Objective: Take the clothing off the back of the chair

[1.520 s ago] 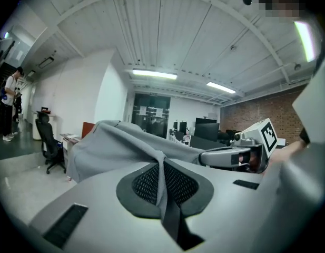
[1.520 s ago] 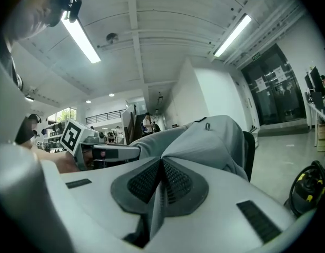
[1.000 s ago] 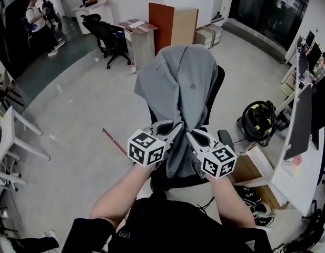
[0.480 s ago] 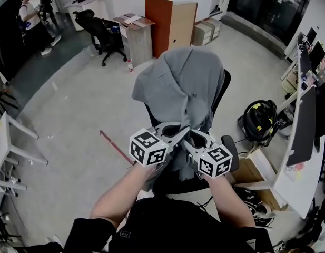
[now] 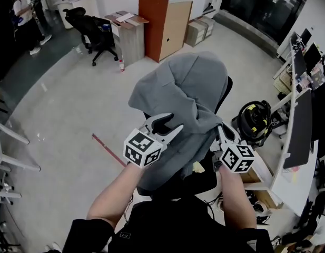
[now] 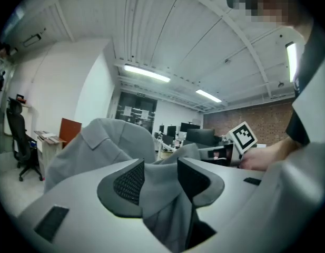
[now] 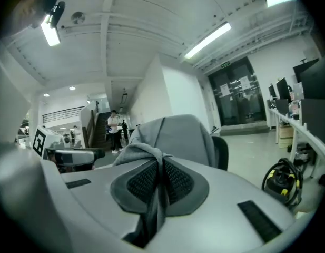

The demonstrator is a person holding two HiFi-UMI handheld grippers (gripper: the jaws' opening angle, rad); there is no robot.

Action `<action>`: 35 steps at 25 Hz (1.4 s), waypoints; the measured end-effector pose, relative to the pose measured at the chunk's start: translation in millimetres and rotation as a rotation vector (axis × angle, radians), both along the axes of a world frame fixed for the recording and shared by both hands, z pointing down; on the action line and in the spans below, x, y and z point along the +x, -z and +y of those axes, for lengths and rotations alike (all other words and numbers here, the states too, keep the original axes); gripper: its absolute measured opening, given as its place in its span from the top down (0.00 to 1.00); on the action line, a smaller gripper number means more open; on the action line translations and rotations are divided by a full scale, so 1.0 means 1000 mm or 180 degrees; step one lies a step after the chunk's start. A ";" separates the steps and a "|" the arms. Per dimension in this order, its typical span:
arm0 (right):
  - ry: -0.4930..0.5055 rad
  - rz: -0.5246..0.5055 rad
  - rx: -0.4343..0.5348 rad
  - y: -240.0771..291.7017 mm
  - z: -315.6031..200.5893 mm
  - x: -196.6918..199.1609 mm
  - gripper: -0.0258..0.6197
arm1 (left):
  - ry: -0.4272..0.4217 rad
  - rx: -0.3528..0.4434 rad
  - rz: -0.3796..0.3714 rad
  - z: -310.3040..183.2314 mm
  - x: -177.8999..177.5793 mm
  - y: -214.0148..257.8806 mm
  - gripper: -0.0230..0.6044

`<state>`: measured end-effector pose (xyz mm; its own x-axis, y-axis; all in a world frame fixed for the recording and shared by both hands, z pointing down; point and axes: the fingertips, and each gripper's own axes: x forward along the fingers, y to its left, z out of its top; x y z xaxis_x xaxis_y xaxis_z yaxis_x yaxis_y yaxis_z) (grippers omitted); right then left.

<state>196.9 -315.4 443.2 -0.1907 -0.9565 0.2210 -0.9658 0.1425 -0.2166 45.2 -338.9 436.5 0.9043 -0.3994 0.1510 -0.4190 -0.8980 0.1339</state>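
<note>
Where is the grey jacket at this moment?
In the head view, the grey jacket hangs at centre, draped over the back of the black chair, nearer to the camera than the brown cabinet.

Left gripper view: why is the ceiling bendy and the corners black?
Left gripper view: wide-angle lens bows the white ribbed ceiling, blackens corners. Right gripper view: same bending, glare at the bright ceiling tube lamp. Head view: grey fabric jacket looks sharp.

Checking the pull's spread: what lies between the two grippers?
The grey jacket on the chair fills that stretch in the head view; the left gripper has a fold between its opening jaws; the right gripper pinches fabric in its closing jaws.
</note>
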 end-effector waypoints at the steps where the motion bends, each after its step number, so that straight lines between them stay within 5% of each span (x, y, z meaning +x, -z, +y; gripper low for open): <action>1: -0.0106 0.0013 0.0040 0.007 -0.002 0.013 0.91 | 0.0114 0.0000 -0.0013 -0.012 -0.005 -0.002 0.65; 8: -0.0446 0.0072 0.0202 0.035 -0.027 0.074 0.91 | 0.0562 -0.0150 -0.0168 -0.080 -0.016 -0.027 0.55; 13: -0.0331 0.0063 0.0156 0.024 -0.056 0.091 0.91 | 0.0831 -0.0380 -0.0384 -0.108 -0.004 -0.049 0.47; 22: 0.0003 0.0119 0.0048 0.001 -0.142 0.111 0.91 | 0.1408 -0.0395 -0.0600 -0.171 -0.003 -0.058 0.43; 26: 0.0077 0.0237 0.0040 -0.005 -0.182 0.117 0.79 | 0.1592 -0.0414 -0.0561 -0.187 -0.007 -0.060 0.44; 28: 0.0077 0.0330 0.0075 -0.006 -0.192 0.119 0.80 | 0.1716 -0.0402 -0.0545 -0.193 -0.012 -0.061 0.48; 31: 0.0061 0.0438 0.0129 -0.006 -0.191 0.118 0.80 | 0.1899 -0.0430 -0.0556 -0.198 -0.024 -0.061 0.71; 35: -0.0010 0.0289 0.0009 -0.017 -0.190 0.122 0.57 | 0.1889 -0.0410 -0.0600 -0.196 -0.032 -0.060 0.75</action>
